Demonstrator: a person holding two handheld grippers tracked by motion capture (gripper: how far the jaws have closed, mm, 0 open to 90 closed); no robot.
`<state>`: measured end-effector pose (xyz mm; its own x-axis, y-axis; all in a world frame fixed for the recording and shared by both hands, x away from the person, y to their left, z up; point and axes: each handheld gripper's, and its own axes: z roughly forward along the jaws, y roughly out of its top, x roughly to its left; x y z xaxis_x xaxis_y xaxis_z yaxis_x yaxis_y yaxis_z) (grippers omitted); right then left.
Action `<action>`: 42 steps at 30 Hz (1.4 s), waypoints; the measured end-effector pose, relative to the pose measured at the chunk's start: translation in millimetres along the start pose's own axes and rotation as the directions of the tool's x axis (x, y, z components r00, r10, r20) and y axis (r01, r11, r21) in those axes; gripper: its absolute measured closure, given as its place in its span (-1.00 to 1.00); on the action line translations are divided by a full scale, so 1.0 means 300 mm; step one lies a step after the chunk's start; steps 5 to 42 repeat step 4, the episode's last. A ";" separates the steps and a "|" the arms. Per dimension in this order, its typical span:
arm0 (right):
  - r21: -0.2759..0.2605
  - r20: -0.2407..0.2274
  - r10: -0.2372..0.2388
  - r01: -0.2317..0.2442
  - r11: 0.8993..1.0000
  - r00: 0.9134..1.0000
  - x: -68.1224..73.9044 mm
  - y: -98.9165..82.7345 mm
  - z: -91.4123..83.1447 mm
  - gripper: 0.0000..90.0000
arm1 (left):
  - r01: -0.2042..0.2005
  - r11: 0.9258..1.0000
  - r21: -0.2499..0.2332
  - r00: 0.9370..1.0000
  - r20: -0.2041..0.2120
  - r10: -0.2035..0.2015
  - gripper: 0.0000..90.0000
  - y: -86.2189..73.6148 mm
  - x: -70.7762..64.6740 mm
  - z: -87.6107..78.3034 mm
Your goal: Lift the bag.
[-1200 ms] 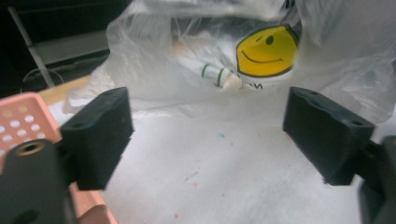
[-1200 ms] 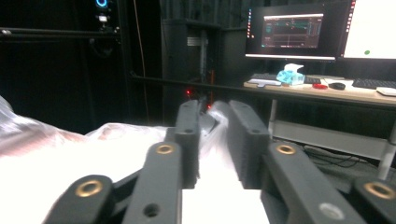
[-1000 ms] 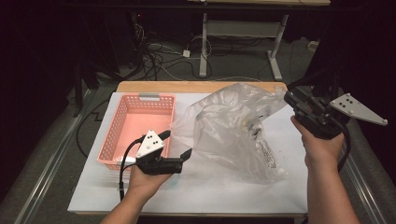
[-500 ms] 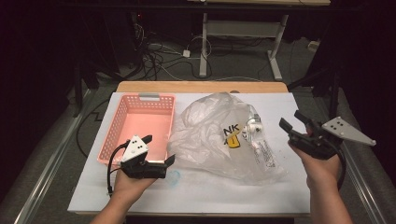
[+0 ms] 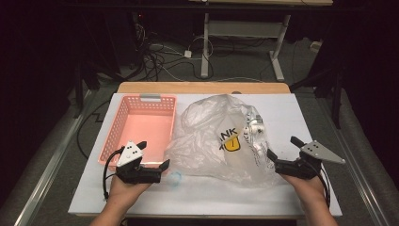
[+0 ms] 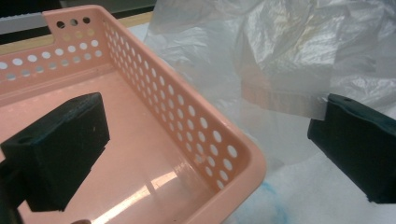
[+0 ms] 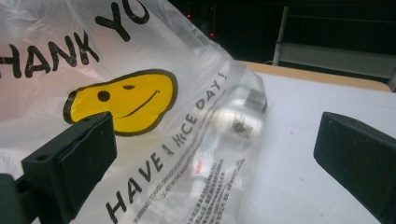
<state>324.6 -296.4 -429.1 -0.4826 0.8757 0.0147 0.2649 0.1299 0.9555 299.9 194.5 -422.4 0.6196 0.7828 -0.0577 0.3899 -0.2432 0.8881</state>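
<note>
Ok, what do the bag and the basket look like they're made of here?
The bag looks like thin, translucent plastic film with a slight gloss: it crumples into sharp creases, carries printed lettering and a yellow smiley, and the small items inside show through. The basket seems to be rigid moulded pink plastic, smooth and fairly shiny: rows of punched round holes in its walls, a rounded rim, and light reflecting off its floor.
</note>
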 end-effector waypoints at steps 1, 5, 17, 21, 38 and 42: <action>0.000 0.000 -0.001 0.001 1.000 1.000 0.001 -0.007 0.000 -0.99 | 0.004 1.000 0.000 1.000 -0.004 -0.004 -1.00 -0.001 0.004 -0.001; -0.011 -0.004 0.011 -0.011 1.000 1.000 -0.002 -0.016 -0.002 -0.99 | 0.009 1.000 -0.001 1.000 -0.012 -0.009 -1.00 -0.006 0.011 -0.003; -0.011 -0.004 0.011 -0.011 1.000 1.000 -0.002 -0.016 -0.002 -0.99 | 0.009 1.000 -0.001 1.000 -0.012 -0.009 -1.00 -0.006 0.011 -0.003; -0.011 -0.004 0.011 -0.011 1.000 1.000 -0.002 -0.016 -0.002 -0.99 | 0.009 1.000 -0.001 1.000 -0.012 -0.009 -1.00 -0.006 0.011 -0.003; -0.011 -0.004 0.011 -0.011 1.000 1.000 -0.002 -0.016 -0.002 -0.99 | 0.009 1.000 -0.001 1.000 -0.012 -0.009 -1.00 -0.006 0.011 -0.003; -0.011 -0.004 0.011 -0.011 1.000 1.000 -0.002 -0.016 -0.002 -0.99 | 0.009 1.000 -0.001 1.000 -0.012 -0.009 -1.00 -0.006 0.011 -0.003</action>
